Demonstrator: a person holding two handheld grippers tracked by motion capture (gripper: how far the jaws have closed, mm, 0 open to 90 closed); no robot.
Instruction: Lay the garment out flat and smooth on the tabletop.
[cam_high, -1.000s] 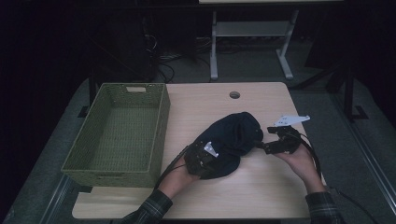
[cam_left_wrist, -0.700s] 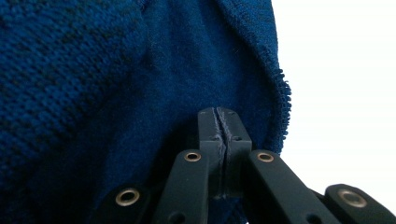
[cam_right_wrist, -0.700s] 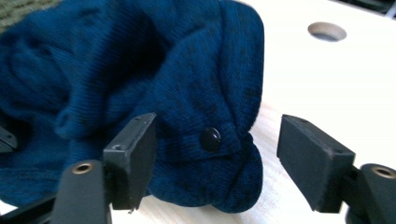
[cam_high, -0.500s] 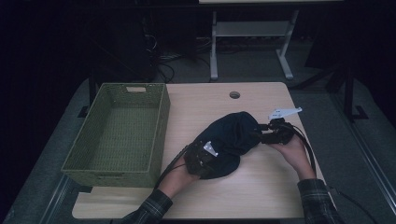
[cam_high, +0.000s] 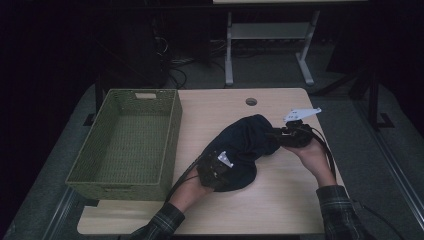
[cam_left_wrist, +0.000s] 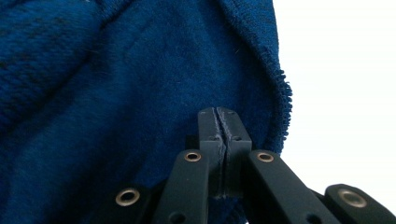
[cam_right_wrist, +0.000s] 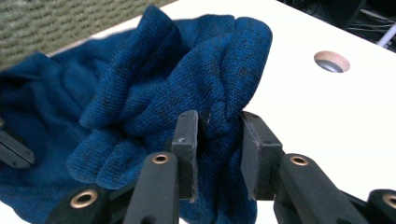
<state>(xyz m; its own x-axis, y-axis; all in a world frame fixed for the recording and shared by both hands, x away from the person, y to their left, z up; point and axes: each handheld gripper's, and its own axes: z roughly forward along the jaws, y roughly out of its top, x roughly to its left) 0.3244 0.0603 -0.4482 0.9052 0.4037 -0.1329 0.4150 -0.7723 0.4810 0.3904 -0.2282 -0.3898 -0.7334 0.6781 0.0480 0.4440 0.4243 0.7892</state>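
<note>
A dark blue knitted cloth (cam_high: 245, 142) lies bunched in the middle of the table. My left gripper (cam_high: 216, 170) rests at its near left end. In the left gripper view its jaws (cam_left_wrist: 223, 123) are pressed together on the cloth's (cam_left_wrist: 116, 93) edge. My right gripper (cam_high: 275, 135) is at the cloth's right end. Its jaws have just been closing, and in the right gripper view (cam_right_wrist: 218, 135) they squeeze a thick fold of the cloth (cam_right_wrist: 187, 79).
A green woven basket (cam_high: 172, 132), with nothing in it, stands on the left of the wooden table (cam_high: 280, 210); its wall (cam_right_wrist: 56, 23) rises behind the cloth. A round cable hole (cam_high: 251, 101) is at the table's far edge. Bare tabletop lies near and right.
The right gripper has moved left to the cloth's right end, its jaws have closed on a fold, and it has risen a little. The left gripper has stayed still.
</note>
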